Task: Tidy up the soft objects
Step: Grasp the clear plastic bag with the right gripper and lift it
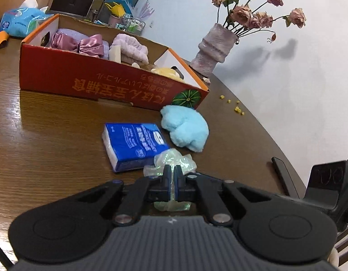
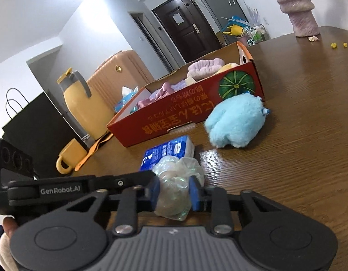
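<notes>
My left gripper (image 1: 173, 169) is shut on a thin fold of a clear iridescent plastic bag (image 1: 176, 160). My right gripper (image 2: 174, 187) is shut on the bulkier part of the same bag (image 2: 174, 194), and the left gripper's finger reaches in from the left. Just beyond lie a blue tissue pack (image 1: 133, 144) (image 2: 171, 149) and a light blue plush toy (image 1: 185, 128) (image 2: 234, 122). Behind them stands a red cardboard box (image 1: 101, 81) (image 2: 174, 117) holding pink and lilac soft items.
A fuzzy vase of dried roses (image 1: 212, 49) stands at the table's far right, with yellow crumbs (image 1: 237, 109) near it. A blue wipes pack (image 1: 18, 22) sits left of the box. A yellow jug (image 2: 79, 103), yellow mug (image 2: 67, 158) and black bag (image 2: 34, 122) stand at the table's left end.
</notes>
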